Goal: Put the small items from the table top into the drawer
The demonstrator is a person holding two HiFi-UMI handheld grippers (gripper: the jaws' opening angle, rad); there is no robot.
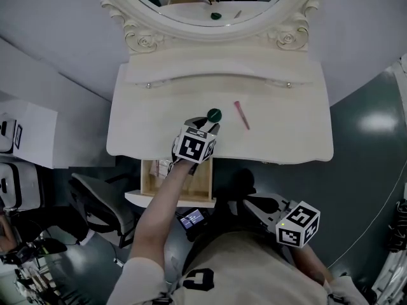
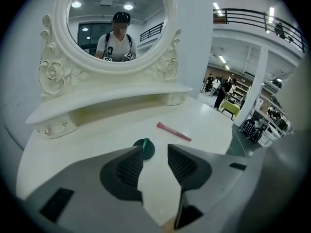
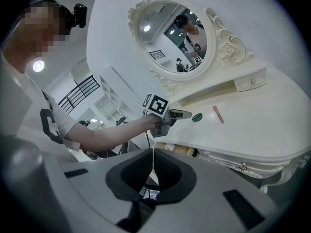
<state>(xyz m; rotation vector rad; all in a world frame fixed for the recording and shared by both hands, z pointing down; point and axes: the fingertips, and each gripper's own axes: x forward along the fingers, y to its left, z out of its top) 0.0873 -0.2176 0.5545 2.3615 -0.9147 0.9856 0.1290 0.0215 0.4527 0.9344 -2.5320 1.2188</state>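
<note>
A dark green round item [image 1: 214, 114] lies on the white dressing table [image 1: 286, 132], with a pink stick [image 1: 241, 115] to its right. My left gripper [image 1: 206, 126] hovers low over the table just short of the green item [image 2: 145, 148], jaws open and empty; the item sits just past the left jaw's tip. The pink stick [image 2: 173, 131] lies further off to the right. Below the table's front edge the wooden drawer [image 1: 198, 180] stands pulled out. My right gripper [image 1: 250, 202] hangs in front of the table, shut and empty, and its view shows the left gripper [image 3: 188, 114] by the green item [image 3: 197, 116].
An oval mirror [image 1: 210, 5] in a carved frame rises over a raised shelf [image 1: 216, 75] at the back. A dark chair [image 1: 95, 202] stands left of the drawer. Small things lie in the drawer's left end [image 1: 159, 168]. A phone-like screen [image 1: 192, 219] glows below.
</note>
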